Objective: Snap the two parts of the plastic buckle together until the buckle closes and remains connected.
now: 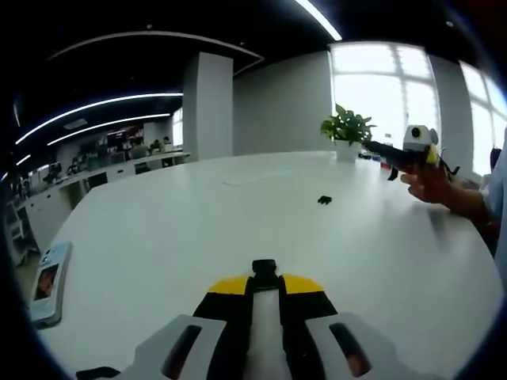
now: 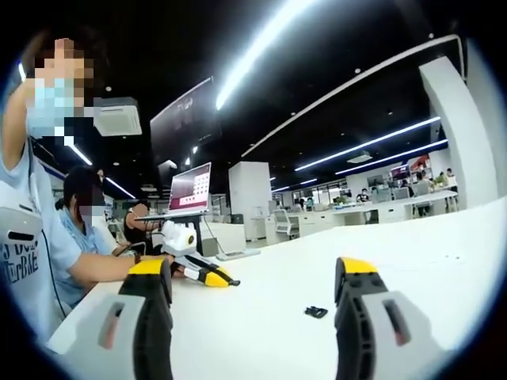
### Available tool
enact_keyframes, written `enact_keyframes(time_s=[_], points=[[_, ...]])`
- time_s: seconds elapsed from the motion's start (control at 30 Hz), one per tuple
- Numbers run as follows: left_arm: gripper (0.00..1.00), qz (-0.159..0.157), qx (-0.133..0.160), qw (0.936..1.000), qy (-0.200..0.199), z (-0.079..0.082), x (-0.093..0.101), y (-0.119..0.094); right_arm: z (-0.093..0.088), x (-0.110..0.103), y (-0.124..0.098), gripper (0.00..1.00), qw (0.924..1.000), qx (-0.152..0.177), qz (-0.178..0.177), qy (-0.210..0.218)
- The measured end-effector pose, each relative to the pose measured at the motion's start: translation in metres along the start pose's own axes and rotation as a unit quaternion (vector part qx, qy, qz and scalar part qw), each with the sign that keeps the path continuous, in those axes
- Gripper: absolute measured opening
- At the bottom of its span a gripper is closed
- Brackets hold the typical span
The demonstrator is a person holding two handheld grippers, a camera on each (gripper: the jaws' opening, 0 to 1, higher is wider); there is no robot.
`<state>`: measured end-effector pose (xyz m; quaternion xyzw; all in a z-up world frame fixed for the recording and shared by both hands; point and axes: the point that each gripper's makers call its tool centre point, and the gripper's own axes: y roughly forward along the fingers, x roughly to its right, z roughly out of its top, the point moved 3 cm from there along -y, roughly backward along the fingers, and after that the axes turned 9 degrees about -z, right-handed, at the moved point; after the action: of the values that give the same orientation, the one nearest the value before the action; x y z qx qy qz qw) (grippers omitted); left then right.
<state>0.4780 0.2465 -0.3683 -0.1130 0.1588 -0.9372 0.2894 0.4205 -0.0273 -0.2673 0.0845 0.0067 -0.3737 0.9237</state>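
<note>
One black buckle part [image 1: 325, 199] lies loose on the white table [image 1: 182, 229]; the right gripper view has it low between my right jaws [image 2: 315, 312]. My left gripper [image 1: 264, 279] is shut, with a second small black buckle part [image 1: 264, 266] pinched at its tips, hovering just above the table. My right gripper [image 2: 255, 273] stands open with its jaws wide apart and nothing between them. It enters the left gripper view from the right [image 1: 394, 161], held up by a hand beyond the loose part. The left gripper [image 2: 207, 275] shows in the right gripper view, left of the loose part.
A phone [image 1: 49, 281] lies at the table's left edge. A potted plant [image 1: 346, 131] stands at the far side by the windows. An open laptop [image 2: 190, 190] sits on a stand behind the left gripper, with people seated at the left.
</note>
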Motion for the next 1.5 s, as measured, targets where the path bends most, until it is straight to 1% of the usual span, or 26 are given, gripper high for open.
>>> enact_keyframes(time_s=[0.2,0.27,0.33,0.4,0.47,0.5,0.57,0.6,0.67,0.77,0.87,0.9,0.97,1.03,1.07,1.13,1.17,1.2,1.3,1.4,1.43,1.5], points=[[0.12,-0.005,0.002,1.0000,-0.007,0.001,0.003,0.000,-0.009,0.007,0.002,0.84,0.9997,-0.013,-0.013,-0.017],[0.12,-0.006,0.002,0.9999,-0.008,0.001,0.003,0.000,-0.016,0.012,0.003,0.84,0.9990,-0.022,-0.022,-0.033],[0.12,-0.010,0.004,0.9999,-0.012,0.001,0.004,0.000,-0.019,0.020,0.004,0.83,0.9983,-0.033,-0.033,-0.036],[0.12,-0.013,0.005,0.9998,-0.015,0.000,0.005,0.000,-0.016,0.030,0.005,0.82,0.9982,-0.020,-0.047,-0.030],[0.12,-0.015,0.005,0.9998,-0.012,0.000,0.005,0.001,-0.017,0.045,0.007,0.82,0.9972,-0.021,-0.065,-0.029],[0.12,-0.015,0.005,0.9998,-0.011,0.000,0.005,0.001,-0.020,0.054,0.011,0.83,0.9962,-0.027,-0.077,-0.028],[0.12,-0.015,0.005,0.9998,-0.010,-0.001,0.005,0.000,-0.022,0.063,0.017,0.85,0.9957,-0.032,-0.082,-0.027],[0.12,-0.015,0.005,0.9998,-0.010,-0.001,0.005,0.000,-0.025,0.070,0.022,0.85,0.9952,-0.037,-0.087,-0.025],[0.12,-0.016,0.006,0.9998,-0.010,-0.001,0.005,0.000,-0.029,0.077,0.028,0.86,0.9943,-0.046,-0.091,-0.031],[0.12,-0.018,0.005,0.9998,-0.007,-0.002,0.006,0.000,-0.035,0.097,0.039,0.88,0.9927,-0.059,-0.101,-0.029],[0.12,-0.018,0.005,0.9998,-0.006,-0.002,0.006,0.000,-0.040,0.110,0.045,0.89,0.9917,-0.069,-0.107,-0.020],[0.12,-0.018,0.005,0.9998,-0.006,-0.003,0.006,0.000,-0.041,0.115,0.045,0.89,0.9906,-0.072,-0.115,-0.022],[0.12,-0.019,0.006,0.9998,-0.007,-0.003,0.006,0.001,-0.039,0.123,0.045,0.89,0.9895,-0.067,-0.126,-0.023],[0.12,-0.020,0.007,0.9997,-0.008,-0.003,0.006,0.002,-0.039,0.137,0.042,0.91,0.9851,-0.062,-0.161,0.003],[0.12,-0.021,0.007,0.9997,-0.008,-0.003,0.006,0.002,-0.039,0.141,0.040,0.92,0.9829,-0.060,-0.174,0.014],[0.12,-0.022,0.007,0.9997,-0.007,-0.003,0.007,0.003,-0.031,0.143,0.032,0.92,0.9806,-0.032,-0.192,0.019],[0.12,-0.023,0.007,0.9997,-0.006,-0.003,0.007,0.003,-0.024,0.145,0.026,0.91,0.9777,-0.004,-0.208,0.027],[0.12,-0.026,0.007,0.9996,-0.005,-0.003,0.008,0.003,-0.022,0.144,0.025,0.90,0.9781,0.005,-0.207,0.025],[0.12,-0.030,0.005,0.9995,0.000,-0.003,0.011,0.004,-0.025,0.140,0.029,0.90,0.9824,-0.004,-0.185,0.029],[0.12,-0.032,0.006,0.9995,-0.002,-0.003,0.009,0.004,-0.031,0.133,0.036,0.90,0.9867,-0.026,-0.160,0.015],[0.12,-0.032,0.006,0.9995,-0.001,-0.003,0.009,0.004,-0.034,0.130,0.038,0.91,0.9877,-0.039,-0.151,0.004],[0.12,-0.032,0.006,0.9995,-0.001,-0.003,0.009,0.004,-0.038,0.127,0.043,0.91,0.9885,-0.053,-0.141,-0.007]])
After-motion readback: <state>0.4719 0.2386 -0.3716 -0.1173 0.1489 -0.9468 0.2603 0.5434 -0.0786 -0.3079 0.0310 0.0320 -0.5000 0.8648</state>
